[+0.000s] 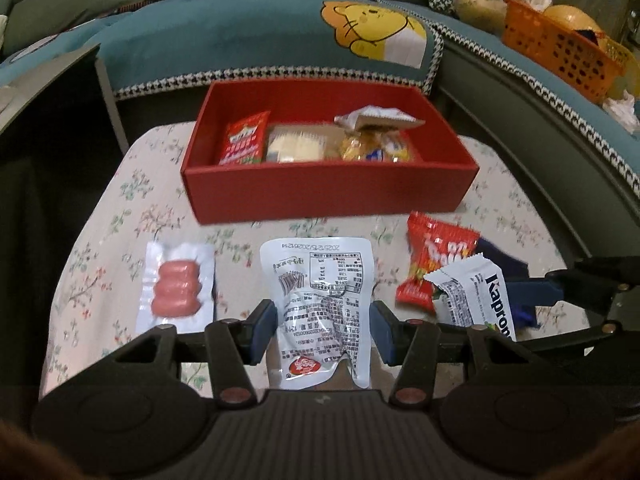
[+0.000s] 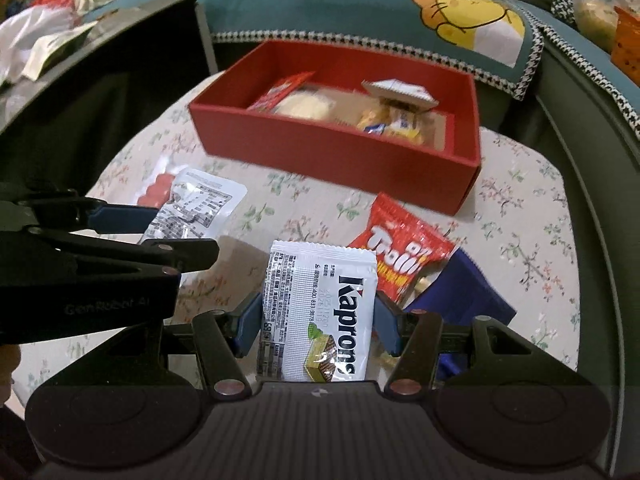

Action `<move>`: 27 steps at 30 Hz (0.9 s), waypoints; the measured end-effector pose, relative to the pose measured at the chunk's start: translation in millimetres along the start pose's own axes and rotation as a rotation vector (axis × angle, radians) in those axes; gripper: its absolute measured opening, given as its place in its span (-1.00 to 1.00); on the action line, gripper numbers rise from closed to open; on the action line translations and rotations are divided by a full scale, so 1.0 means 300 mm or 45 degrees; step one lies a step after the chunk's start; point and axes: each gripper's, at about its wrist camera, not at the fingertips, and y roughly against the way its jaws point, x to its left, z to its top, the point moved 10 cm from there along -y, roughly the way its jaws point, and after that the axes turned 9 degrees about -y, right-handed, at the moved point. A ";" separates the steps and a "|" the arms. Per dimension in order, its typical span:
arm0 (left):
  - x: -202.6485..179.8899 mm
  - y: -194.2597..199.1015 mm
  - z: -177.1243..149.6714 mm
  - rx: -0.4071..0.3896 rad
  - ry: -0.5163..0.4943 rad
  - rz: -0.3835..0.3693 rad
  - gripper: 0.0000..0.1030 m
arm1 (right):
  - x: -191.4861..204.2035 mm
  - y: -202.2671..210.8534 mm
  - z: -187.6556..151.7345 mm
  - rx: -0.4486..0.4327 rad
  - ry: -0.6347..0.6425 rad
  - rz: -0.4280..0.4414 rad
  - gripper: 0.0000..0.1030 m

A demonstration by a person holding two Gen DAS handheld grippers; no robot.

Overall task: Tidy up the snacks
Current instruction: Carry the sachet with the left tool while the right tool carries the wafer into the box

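A red box stands at the far side of the floral table and holds several snack packs. My left gripper straddles a white printed pouch, its pads at both sides of the pouch. My right gripper likewise straddles a white Kaprons wafer pack, pads touching its edges. A red Trolli bag and a dark blue pack lie to the right. A sausage pack lies at the left.
The floral tablecloth covers a small table. A teal sofa cushion with a yellow bear sits behind it. An orange basket stands at the back right. A dark side table is at the left.
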 end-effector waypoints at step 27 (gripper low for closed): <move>0.047 -0.036 0.237 -0.135 0.060 0.032 0.36 | -0.106 0.018 0.216 -0.156 -0.162 -0.017 0.27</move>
